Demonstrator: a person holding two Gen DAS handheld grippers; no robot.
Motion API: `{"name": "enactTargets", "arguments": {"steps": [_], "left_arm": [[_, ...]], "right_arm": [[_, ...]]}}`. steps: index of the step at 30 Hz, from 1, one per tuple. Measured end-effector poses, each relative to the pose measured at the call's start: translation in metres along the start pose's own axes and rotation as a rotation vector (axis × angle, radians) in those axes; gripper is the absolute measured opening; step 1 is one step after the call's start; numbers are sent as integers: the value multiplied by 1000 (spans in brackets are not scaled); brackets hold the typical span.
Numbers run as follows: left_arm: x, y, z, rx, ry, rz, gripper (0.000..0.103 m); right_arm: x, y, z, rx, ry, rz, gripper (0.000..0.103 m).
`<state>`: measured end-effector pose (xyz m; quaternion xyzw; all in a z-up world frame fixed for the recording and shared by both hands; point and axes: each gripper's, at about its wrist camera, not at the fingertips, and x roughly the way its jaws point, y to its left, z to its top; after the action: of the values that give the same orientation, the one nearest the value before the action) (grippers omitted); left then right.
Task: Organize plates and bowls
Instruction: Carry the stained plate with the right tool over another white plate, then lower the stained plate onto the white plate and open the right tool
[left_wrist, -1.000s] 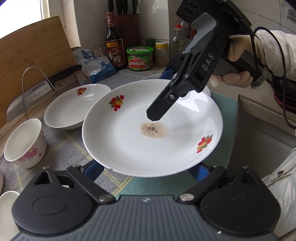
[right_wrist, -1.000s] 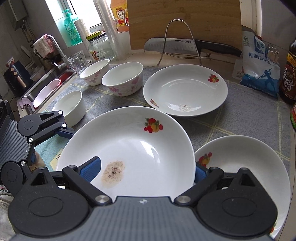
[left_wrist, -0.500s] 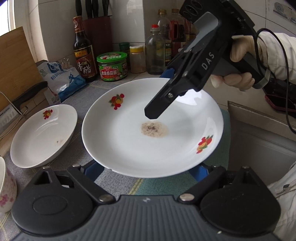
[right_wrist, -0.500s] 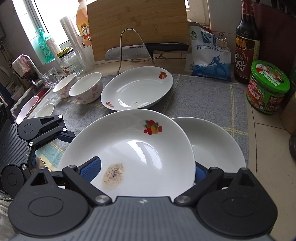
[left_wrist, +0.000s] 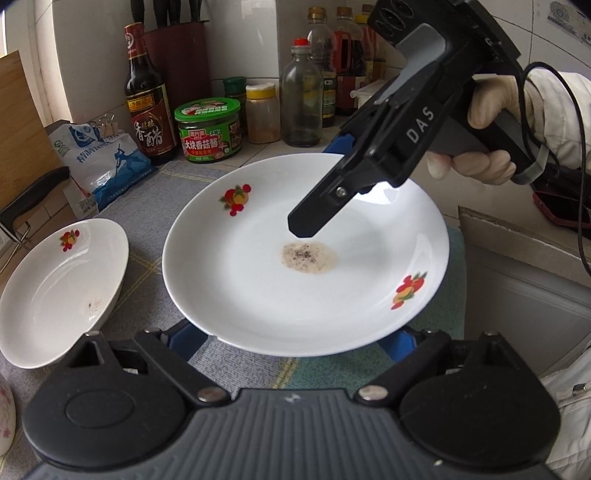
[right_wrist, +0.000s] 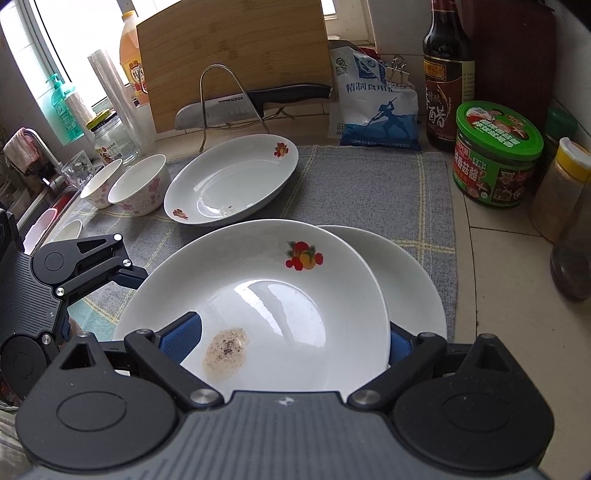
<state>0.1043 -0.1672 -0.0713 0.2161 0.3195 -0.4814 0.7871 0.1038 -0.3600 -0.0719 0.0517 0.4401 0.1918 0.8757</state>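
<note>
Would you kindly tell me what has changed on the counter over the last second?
Both grippers, the left gripper and the right gripper, carried the stained plate sideways until it overlaps the plain plate on the grey mat. Their grip stayed unchanged; the other plate and the bowls stayed put.

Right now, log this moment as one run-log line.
stage: carrying | held: stained plate, both claws | left claw: near rim | right claw: opposite rim | below: second plate | mat
</note>
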Motion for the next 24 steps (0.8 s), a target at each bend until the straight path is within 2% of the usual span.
{"name": "enactTargets", "arguments": {"steps": [10, 24], "left_arm": [[16, 8, 12, -14, 21, 17, 98], [21, 12, 16, -2, 40, -20, 99]], "right_arm": [[3, -14, -8, 42, 5, -7, 100], [-4, -29, -22, 123, -8, -2, 100]]}}
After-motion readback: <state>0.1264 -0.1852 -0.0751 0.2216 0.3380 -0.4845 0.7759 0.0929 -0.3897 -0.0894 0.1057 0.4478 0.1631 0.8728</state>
